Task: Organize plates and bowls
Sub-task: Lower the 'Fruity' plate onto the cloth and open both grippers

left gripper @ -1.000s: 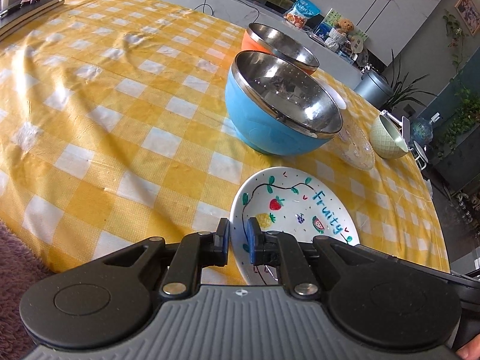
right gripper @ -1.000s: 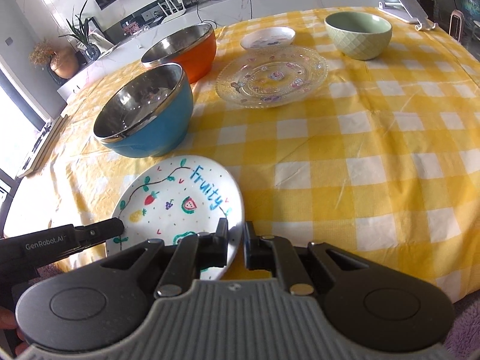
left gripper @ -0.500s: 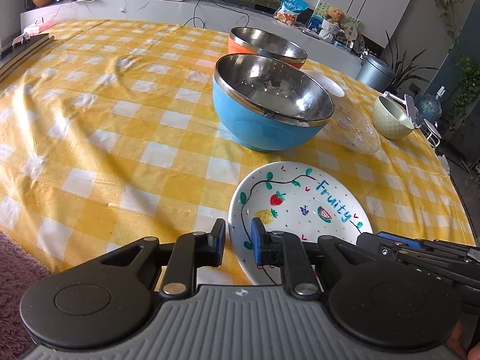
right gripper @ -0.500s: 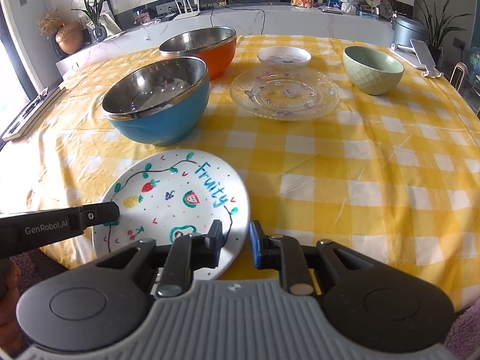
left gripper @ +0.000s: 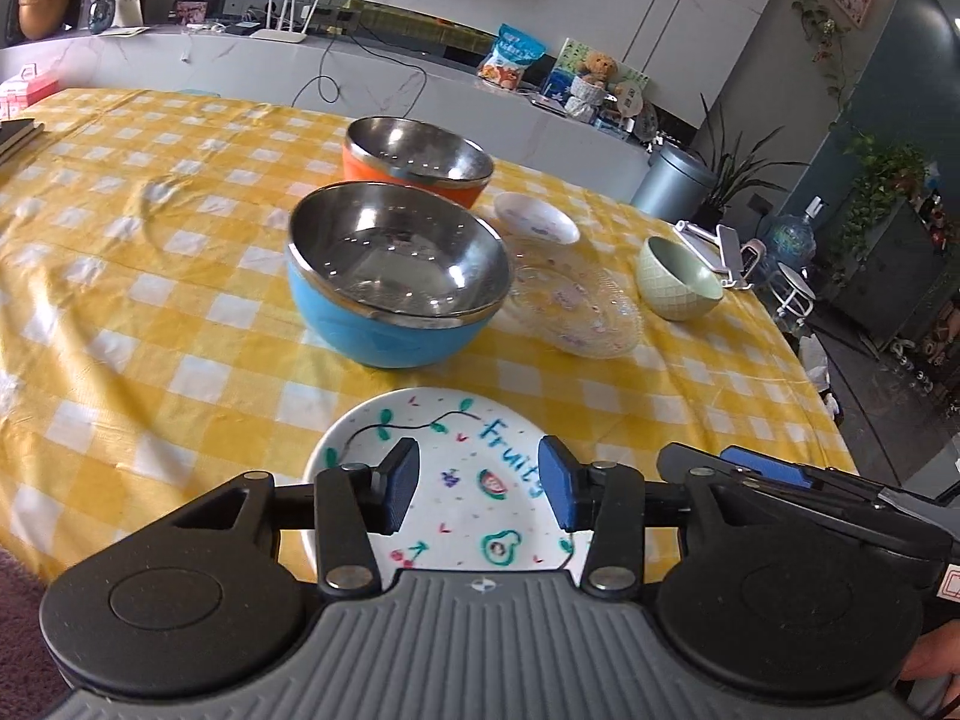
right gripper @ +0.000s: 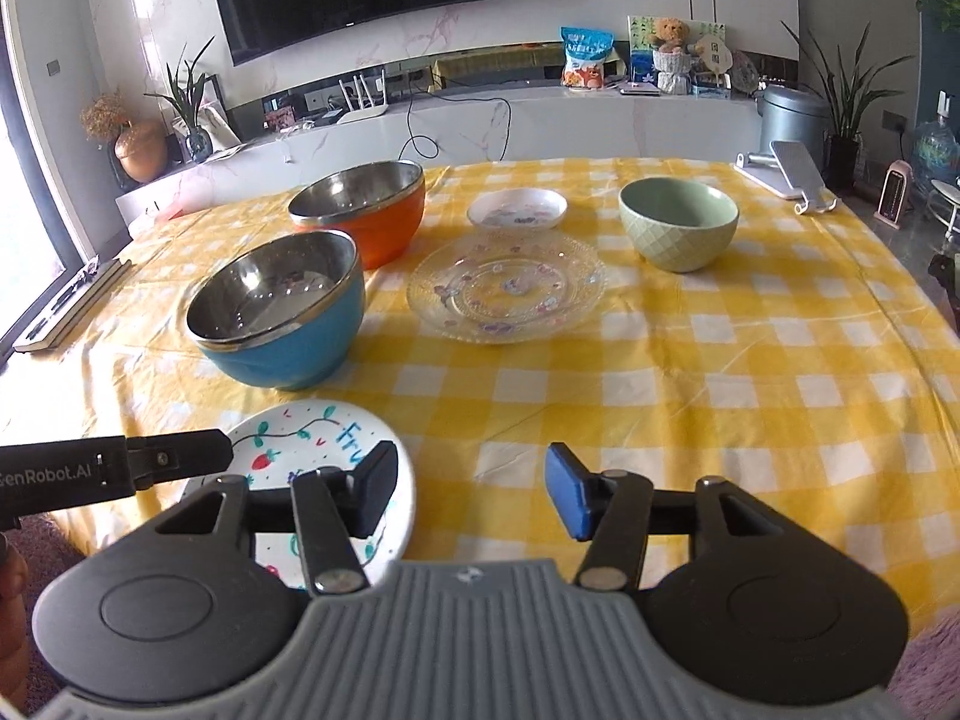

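A white "Fruity" plate [left gripper: 456, 438] [right gripper: 300, 438] lies at the table's near edge. My left gripper [left gripper: 478, 492] is open above it, empty. My right gripper [right gripper: 471, 495] is open and empty, just right of the plate. Behind stand a blue steel-lined bowl [left gripper: 384, 330] [right gripper: 282, 324] and an orange one [left gripper: 414, 162] [right gripper: 366, 216]. A clear glass plate [left gripper: 576, 312] [right gripper: 504, 288], a small white dish [left gripper: 534, 219] [right gripper: 516, 209] and a green bowl [left gripper: 678, 282] [right gripper: 678, 222] stand to the right.
The yellow checked tablecloth [right gripper: 690, 372] covers the table. A phone stand [right gripper: 786, 171] sits at the far right corner. A flat object [right gripper: 66, 312] lies at the far left edge. A counter with a router and snacks runs behind.
Both grippers have opened from nearly shut. Both have tilted up and drawn back, so more of the room shows. The plate still lies on the table.
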The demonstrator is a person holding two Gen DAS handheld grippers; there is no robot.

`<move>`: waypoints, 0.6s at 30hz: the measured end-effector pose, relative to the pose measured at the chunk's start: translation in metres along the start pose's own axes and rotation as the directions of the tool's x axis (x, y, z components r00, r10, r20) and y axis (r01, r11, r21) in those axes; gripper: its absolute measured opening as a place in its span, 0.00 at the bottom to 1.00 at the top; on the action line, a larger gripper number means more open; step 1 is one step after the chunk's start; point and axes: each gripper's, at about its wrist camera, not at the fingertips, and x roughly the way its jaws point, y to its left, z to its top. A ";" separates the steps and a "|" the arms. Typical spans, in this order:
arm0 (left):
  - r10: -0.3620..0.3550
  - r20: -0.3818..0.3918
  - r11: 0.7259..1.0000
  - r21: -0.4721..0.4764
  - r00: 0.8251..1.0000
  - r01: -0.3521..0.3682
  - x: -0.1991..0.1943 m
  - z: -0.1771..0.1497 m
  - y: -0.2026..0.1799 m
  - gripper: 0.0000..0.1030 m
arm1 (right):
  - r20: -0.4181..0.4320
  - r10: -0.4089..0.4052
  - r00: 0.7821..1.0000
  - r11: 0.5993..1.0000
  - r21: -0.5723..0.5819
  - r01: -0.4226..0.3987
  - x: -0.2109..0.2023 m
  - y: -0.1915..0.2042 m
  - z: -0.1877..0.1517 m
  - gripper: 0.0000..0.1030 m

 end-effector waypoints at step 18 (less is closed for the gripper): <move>0.086 -0.047 0.972 -0.217 0.995 -0.095 0.078 0.042 -0.059 0.49 | -0.037 0.046 0.998 0.973 0.229 -0.037 0.044 -0.091 0.053 0.44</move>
